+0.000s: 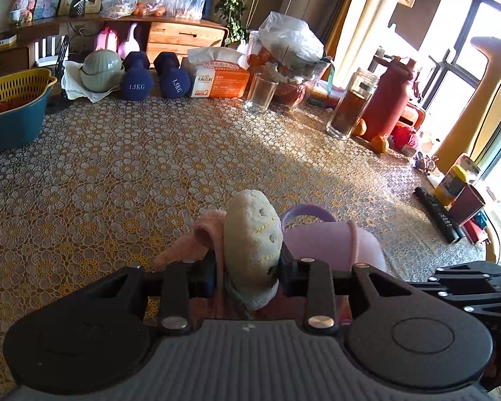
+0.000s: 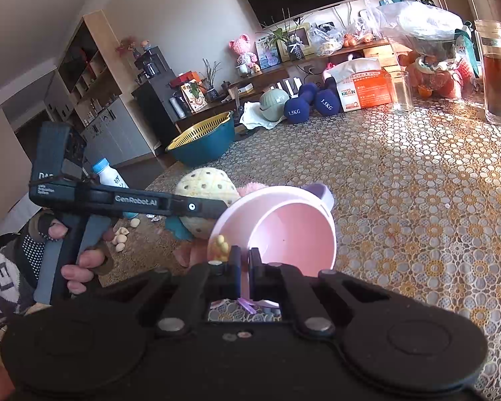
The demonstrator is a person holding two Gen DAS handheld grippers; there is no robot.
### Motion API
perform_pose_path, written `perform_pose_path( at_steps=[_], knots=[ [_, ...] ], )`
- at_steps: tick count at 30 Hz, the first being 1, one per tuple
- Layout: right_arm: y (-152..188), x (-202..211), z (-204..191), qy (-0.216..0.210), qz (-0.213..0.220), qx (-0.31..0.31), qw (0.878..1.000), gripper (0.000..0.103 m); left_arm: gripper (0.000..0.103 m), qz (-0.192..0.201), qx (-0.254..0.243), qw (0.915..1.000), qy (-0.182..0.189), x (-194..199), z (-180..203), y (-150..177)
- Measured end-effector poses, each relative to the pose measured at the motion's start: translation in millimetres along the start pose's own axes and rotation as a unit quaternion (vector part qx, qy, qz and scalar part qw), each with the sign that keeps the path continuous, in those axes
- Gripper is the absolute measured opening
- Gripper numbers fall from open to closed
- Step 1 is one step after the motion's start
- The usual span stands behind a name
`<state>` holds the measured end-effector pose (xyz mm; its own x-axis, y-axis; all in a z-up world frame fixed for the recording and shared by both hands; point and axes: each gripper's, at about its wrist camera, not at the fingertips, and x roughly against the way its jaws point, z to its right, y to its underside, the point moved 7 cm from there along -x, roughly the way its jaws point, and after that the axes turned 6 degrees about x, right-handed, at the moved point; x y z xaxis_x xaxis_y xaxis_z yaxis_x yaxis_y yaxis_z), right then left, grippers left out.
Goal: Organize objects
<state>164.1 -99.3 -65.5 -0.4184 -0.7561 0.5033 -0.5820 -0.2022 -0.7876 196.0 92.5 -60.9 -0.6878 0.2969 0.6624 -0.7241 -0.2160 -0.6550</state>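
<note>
Sunlight falls across a table with a yellow-and-white flower lace cloth [image 1: 150,167]. At 6 o'clock in the left view, the left gripper [image 1: 248,267] squeezes a soft cream plush toy with dots [image 1: 254,234] between its fingers — a pink fuzzy part hangs at 9 o'clock of it. Just beside it, the right gripper [image 2: 245,264] pinches the rim of a pink plastic cup with a purple handle [image 2: 284,230], tipped on its side. Two dark blue dumbbells [image 1: 153,75] sit far off at 12 o'clock.
</note>
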Motion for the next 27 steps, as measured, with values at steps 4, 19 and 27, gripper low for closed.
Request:
perform_pose_path(
  at_steps=[4,19,27],
  knots=[
    [0.0,-0.3,-0.5,0.001,0.001,0.000,1.000,0.003,0.033,0.018,-0.008,0.9991,0.038,15.5,24.6,-10.3],
    [0.2,-2.6,-2.4,-0.003,0.000,-0.002,1.000,0.003,0.033,0.014,-0.023,0.9980,0.057,3.2,48.7,-9.4],
    [-0.9,-3.0,0.6,-0.003,0.001,-0.003,1.000,0.003,0.033,0.014,-0.009,0.9989,0.045,-1.6,33.9,-11.2]
  ],
)
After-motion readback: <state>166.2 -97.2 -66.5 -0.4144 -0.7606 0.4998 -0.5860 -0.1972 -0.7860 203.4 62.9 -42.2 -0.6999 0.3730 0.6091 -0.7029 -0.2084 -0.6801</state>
